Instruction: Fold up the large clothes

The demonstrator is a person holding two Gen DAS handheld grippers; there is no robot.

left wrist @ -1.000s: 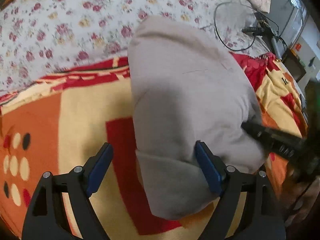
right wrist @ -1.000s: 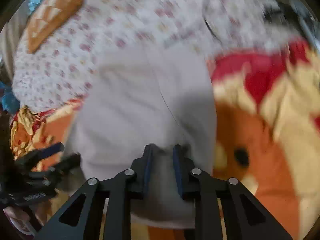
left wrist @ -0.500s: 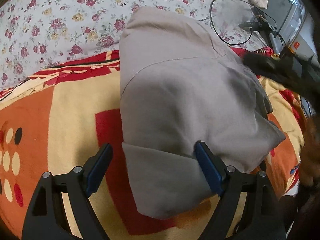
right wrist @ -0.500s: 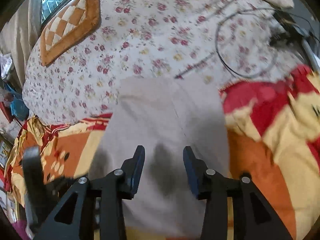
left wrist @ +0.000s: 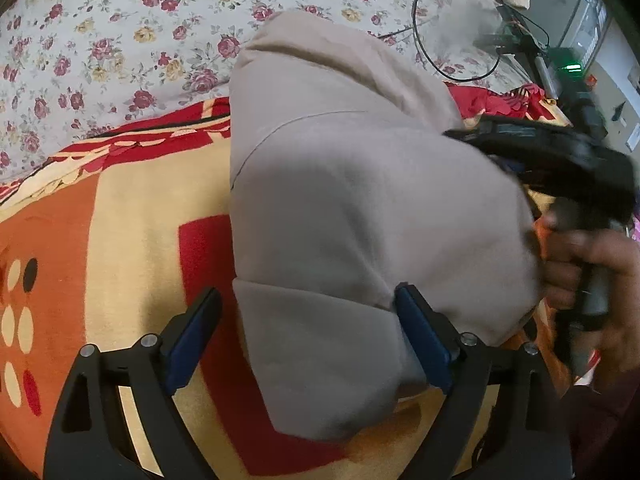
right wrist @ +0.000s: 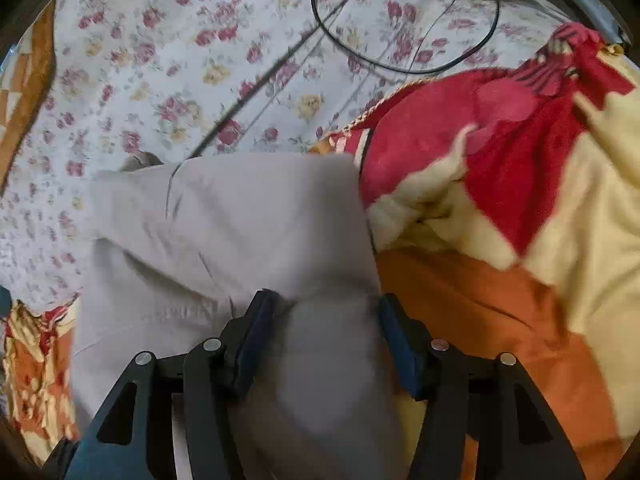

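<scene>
A grey garment point(left wrist: 360, 200) lies folded on a red, orange and cream blanket point(left wrist: 120, 240) on the bed. My left gripper point(left wrist: 308, 332) hovers over its near end, jaws wide and opening, the lower flap lying loose between the fingers point(left wrist: 196, 332) without being pinched. In the right wrist view the garment point(right wrist: 240, 220) stretches away from my right gripper point(right wrist: 328, 336). Its jaws are opening with grey cloth lying between them, and the pads do not press on it. A hand point(left wrist: 592, 264) holds the right gripper point(left wrist: 464, 136) at the garment's right edge.
A floral sheet point(left wrist: 120, 40) covers the far part of the bed. A black cable loop point(right wrist: 400, 20) lies on it, running to dark devices point(left wrist: 560, 64) at the back right. The blanket bunches up in red folds point(right wrist: 500, 140) right of the garment.
My right gripper, shut on the grey cloth a second ago, has spread its jaws and let go. It shifted along the garment's right side. The left gripper stayed put.
</scene>
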